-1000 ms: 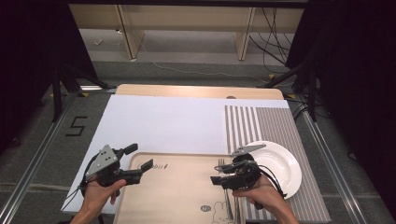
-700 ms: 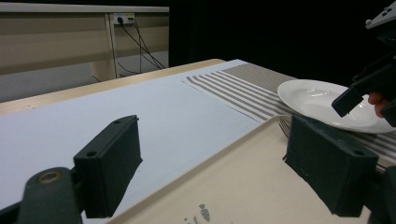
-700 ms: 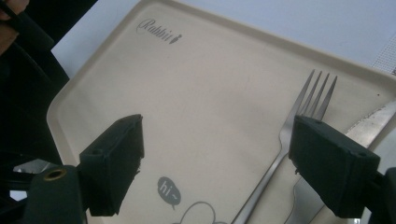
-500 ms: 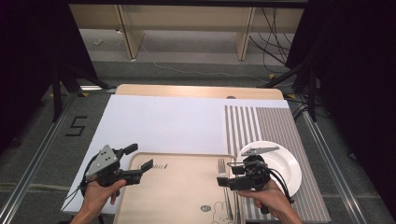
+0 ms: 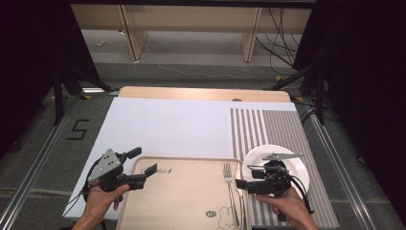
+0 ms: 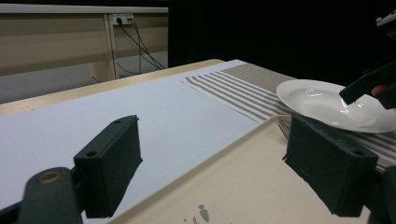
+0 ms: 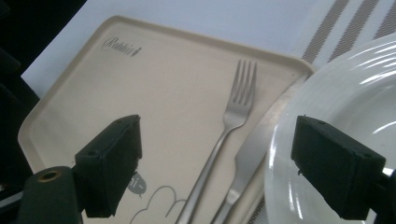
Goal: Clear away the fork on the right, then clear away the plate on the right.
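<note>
Across the white-papered desk (image 5: pixel 167 129), the fork (image 5: pixel 229 188) is seen lying on the tray's (image 5: pixel 182 191) right edge, long axis near-to-far, just left of the right gripper (image 5: pixel 244 184), whose empty fingers have just been opening, while the left gripper (image 5: pixel 142 163), also spread, is held farther off.

right gripper (image 5: pixel 243 184): shifted toward lower right of the high view, beside the plate (image 5: pixel 297 165)
jaws: just opened wide, nothing between them

Grey floor (image 5: pixel 43 143) marked with a black "5" (image 5: pixel 77 129) off the table's left edge; pale wooden bench (image 5: pixel 191 28) beyond the far edge, cables (image 5: pixel 268 33) trailing, black curtains (image 5: pixel 364 72) flanking.
</note>
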Tool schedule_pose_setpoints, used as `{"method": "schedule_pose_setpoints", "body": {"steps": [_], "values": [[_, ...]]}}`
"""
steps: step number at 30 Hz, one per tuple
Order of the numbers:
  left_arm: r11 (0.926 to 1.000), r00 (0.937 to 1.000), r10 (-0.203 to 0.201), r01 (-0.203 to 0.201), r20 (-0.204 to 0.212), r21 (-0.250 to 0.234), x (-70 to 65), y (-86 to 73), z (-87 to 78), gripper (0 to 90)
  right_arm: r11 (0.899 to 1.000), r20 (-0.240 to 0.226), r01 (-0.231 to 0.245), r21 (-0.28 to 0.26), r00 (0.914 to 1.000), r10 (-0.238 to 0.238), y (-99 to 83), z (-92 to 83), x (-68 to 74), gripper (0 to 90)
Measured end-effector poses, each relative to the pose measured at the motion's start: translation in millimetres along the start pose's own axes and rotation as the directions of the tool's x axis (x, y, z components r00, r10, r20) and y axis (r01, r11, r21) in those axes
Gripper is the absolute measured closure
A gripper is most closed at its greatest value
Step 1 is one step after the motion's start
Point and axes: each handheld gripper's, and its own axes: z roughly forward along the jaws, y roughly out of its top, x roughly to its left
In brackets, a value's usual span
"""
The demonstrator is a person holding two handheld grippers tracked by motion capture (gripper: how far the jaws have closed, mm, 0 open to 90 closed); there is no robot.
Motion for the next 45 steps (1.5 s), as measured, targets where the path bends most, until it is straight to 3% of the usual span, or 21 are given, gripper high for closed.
{"method": "schedule_pose_setpoints", "body": {"steps": [7,10,11,14,15,16,20,21,24,25,30,31,34,35,37,38,42,43,45], "values": [[1.0000,1.0000,-0.002,0.002,-0.005,0.001,0.0,0.1,0.5,17.4,0.997,0.023,-0.053,-0.051,0.9983,0.054,-4.3,-11.2,-9.4,17.3],[1.0000,0.9999,0.001,0.000,-0.010,0.003,0.3,0.0,0.9,17.4,0.996,0.023,-0.053,-0.068,0.9983,0.054,-6.3,-17.5,-16.9,17.2],[1.0000,0.9999,-0.004,0.004,-0.010,0.002,0.3,0.0,1.2,17.4,0.994,0.038,-0.078,-0.071,0.9960,0.081,-6.9,-18.6,-17.8,17.3],[1.0000,0.9999,-0.006,0.006,-0.010,0.004,0.6,-0.2,1.7,17.4,0.992,0.044,-0.090,-0.094,0.9945,0.095,-7.7,-23.5,-24.7,17.3],[1.0000,0.9999,-0.007,0.007,-0.009,0.004,0.4,-0.3,1.8,17.4,0.988,0.044,-0.122,-0.094,0.9910,0.126,-8.1,-26.1,-25.5,17.3],[1.0000,0.9999,-0.006,0.006,-0.009,0.004,0.4,-0.3,1.7,17.4,0.990,0.054,-0.094,-0.102,0.9935,0.100,-8.6,-27.8,-29.4,17.3],[1.0000,0.9999,-0.008,0.008,-0.012,0.003,1.1,0.1,1.7,17.4,0.979,0.067,-0.144,-0.145,0.9857,0.155,-11.8,-33.0,-37.2,17.3],[1.0000,0.9999,-0.008,0.008,-0.012,0.003,1.0,0.0,1.6,17.4,0.982,0.067,-0.126,-0.144,0.9883,0.137,-12.4,-35.8,-41.2,17.3],[1.0000,0.9999,-0.008,0.008,-0.011,0.000,0.5,0.0,1.1,17.2,0.971,0.064,-0.176,-0.165,0.9801,0.188,-14.6,-41.5,-44.1,17.3],[0.9999,0.9999,-0.010,0.010,-0.004,-0.007,0.8,-0.4,1.2,17.1,0.974,0.074,-0.155,-0.164,0.9829,0.168,-15.0,-43.1,-47.4,17.3],[1.0000,1.0000,-0.002,0.002,-0.003,0.003,-0.7,-0.1,0.4,17.2,0.961,0.077,-0.218,-0.171,0.9693,0.233,-19.2,-49.7,-53.9,17.3],[1.0000,1.0000,-0.003,0.003,0.005,-0.004,-0.5,-0.4,1.2,17.2,0.966,0.101,-0.179,-0.187,0.9745,0.200,-20.6,-48.6,-58.4,17.3],[1.0000,1.0000,-0.005,0.005,-0.004,-0.003,0.2,-0.6,1.0,17.2,0.956,0.101,-0.222,-0.193,0.9643,0.245,-22.2,-53.4,-60.2,17.3],[1.0000,0.9999,-0.007,0.007,-0.007,-0.003,0.4,-0.6,0.8,17.2,0.960,0.118,-0.196,-0.202,0.9678,0.222,-23.2,-53.3,-63.6,17.3],[1.0000,1.0000,-0.005,0.005,-0.008,-0.002,0.6,-0.6,0.8,17.3,0.953,0.118,-0.229,-0.197,0.9597,0.255,-24.3,-56.7,-64.1,17.3],[1.0000,0.9999,-0.005,0.005,-0.011,0.003,0.0,-0.3,0.2,17.3,0.955,0.121,-0.217,-0.203,0.9621,0.244,-24.9,-57.5,-65.9,17.3],[1.0000,1.0000,0.003,-0.003,-0.007,-0.001,-0.9,0.7,0.1,17.3,0.948,0.133,-0.229,-0.220,0.9560,0.262,-27.9,-61.3,-69.6,17.3],[1.0000,1.0000,0.003,-0.003,-0.006,0.000,-1.0,0.6,0.2,17.3,0.948,0.128,-0.224,-0.228,0.9578,0.257,-29.1,-62.2,-71.4,17.2],[1.0000,1.0000,0.005,-0.005,-0.005,0.002,-1.3,0.2,0.0,17.3,0.943,0.133,-0.248,-0.223,0.9503,0.281,-30.3,-65.2,-71.9,17.3]]}}
